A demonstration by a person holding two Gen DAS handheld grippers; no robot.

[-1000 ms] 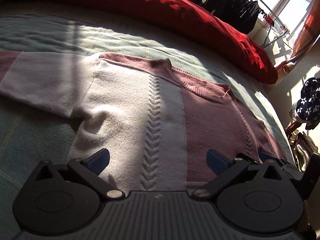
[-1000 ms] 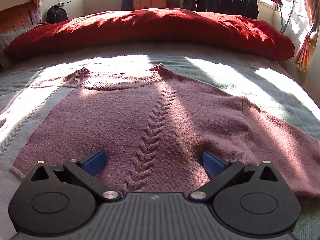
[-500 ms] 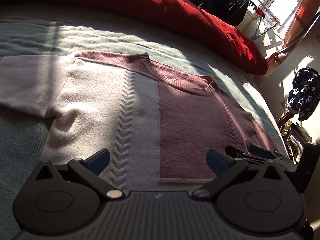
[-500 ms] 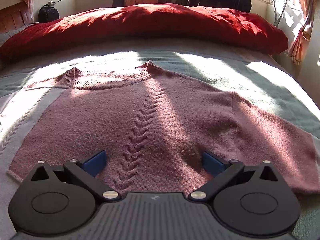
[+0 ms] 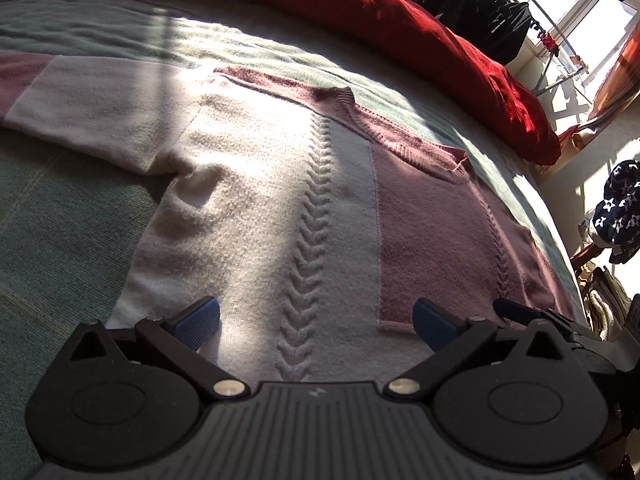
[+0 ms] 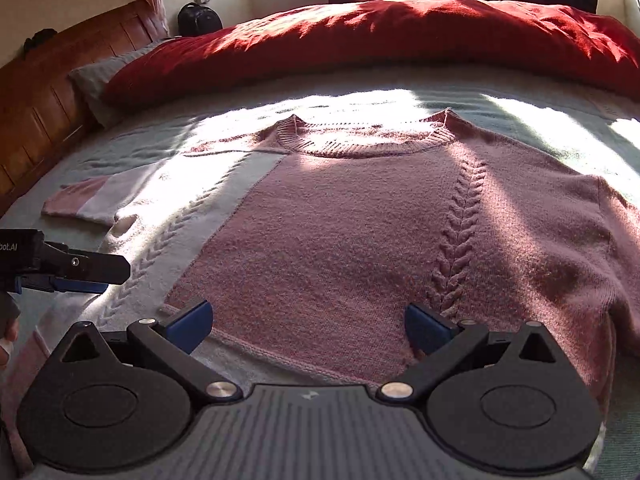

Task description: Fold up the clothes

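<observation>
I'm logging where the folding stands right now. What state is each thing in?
sweater: spread flat on the bed, front up, not yet folded
left sleeve: stretched out sideways
right sleeve: stretched out sideways, slightly rumpled
left gripper: open, above the hem, holding nothing
right gripper: open, above the hem, holding nothing
red duvet: bunched along the bed's far side

**A sunlit bedroom at home**

This is someone's bedroom. A wide bed (image 6: 520, 92) with a grey-green cover fills the room, a red duvet (image 6: 400, 36) heaped along its far side, a grey pillow (image 6: 92, 80) against the wooden headboard (image 6: 52, 92). Dark clothes (image 5: 480, 12) hang on a drying rack by the bright window (image 5: 600, 0), orange curtains (image 5: 624, 68) beside it, and a black bag (image 6: 199, 19) sits in the corner.
</observation>
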